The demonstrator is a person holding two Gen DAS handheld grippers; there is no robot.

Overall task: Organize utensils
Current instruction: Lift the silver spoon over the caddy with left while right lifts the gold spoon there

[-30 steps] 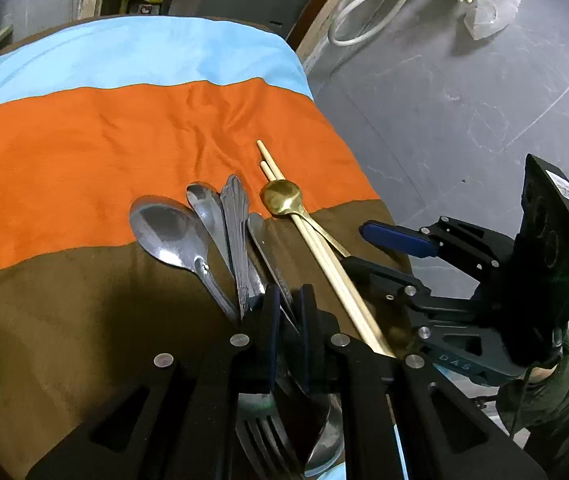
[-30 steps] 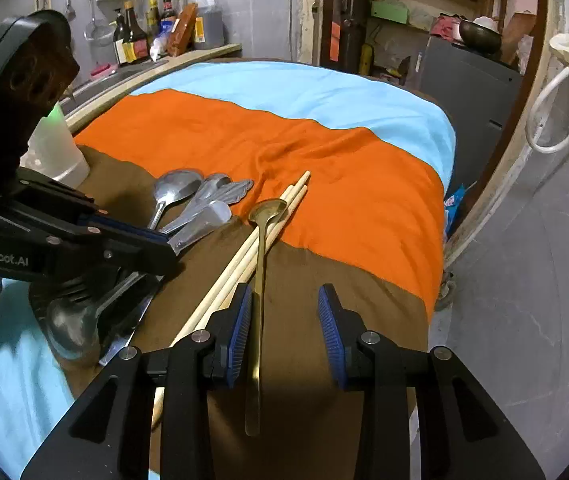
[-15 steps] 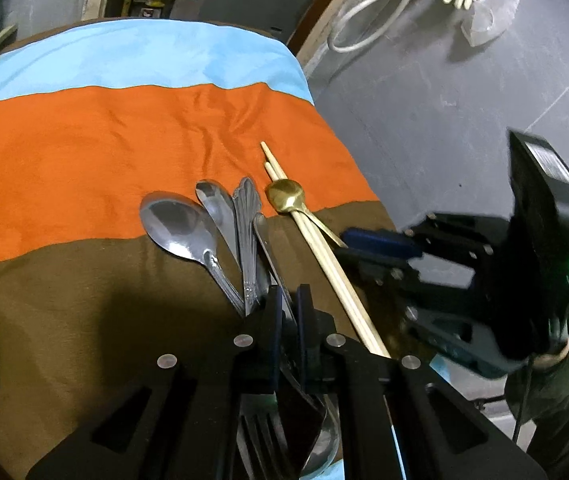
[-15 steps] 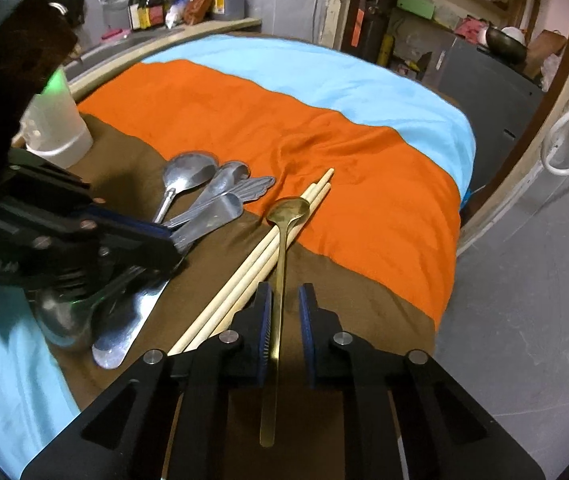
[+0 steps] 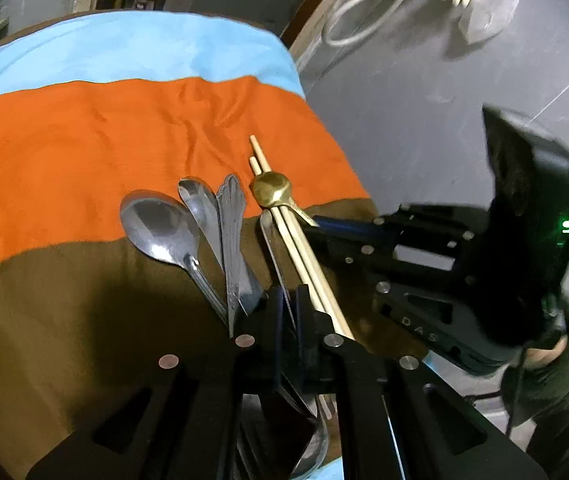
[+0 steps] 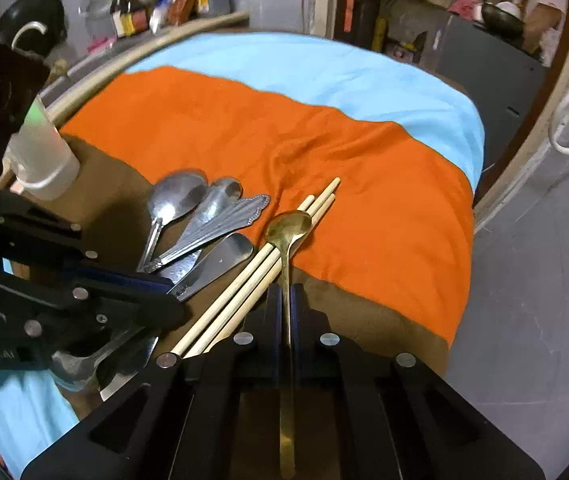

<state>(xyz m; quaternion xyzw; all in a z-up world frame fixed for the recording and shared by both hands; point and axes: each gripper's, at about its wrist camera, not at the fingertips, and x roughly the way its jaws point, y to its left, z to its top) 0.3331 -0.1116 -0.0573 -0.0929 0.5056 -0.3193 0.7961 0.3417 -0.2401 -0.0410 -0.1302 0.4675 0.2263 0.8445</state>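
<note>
at the far left a frosted plastic cup (image 6: 44, 160) stands on the brown band of the striped cloth (image 6: 244, 128). my left gripper (image 5: 289, 300) is pinched tight on the thin handle of a steel utensil (image 5: 274, 252) within the fanned pile of steel spoons (image 6: 188, 220). just right of the pile lie the wooden chopsticks (image 6: 260, 264), and my right gripper (image 6: 284, 300) is clamped on the handle of the gold spoon (image 6: 287, 226), its bowl resting over the chopsticks

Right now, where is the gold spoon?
In the right wrist view the gold spoon sits centre, its handle clamped in the right tool, bowl over the chopsticks, right of the silver cutlery.
</note>
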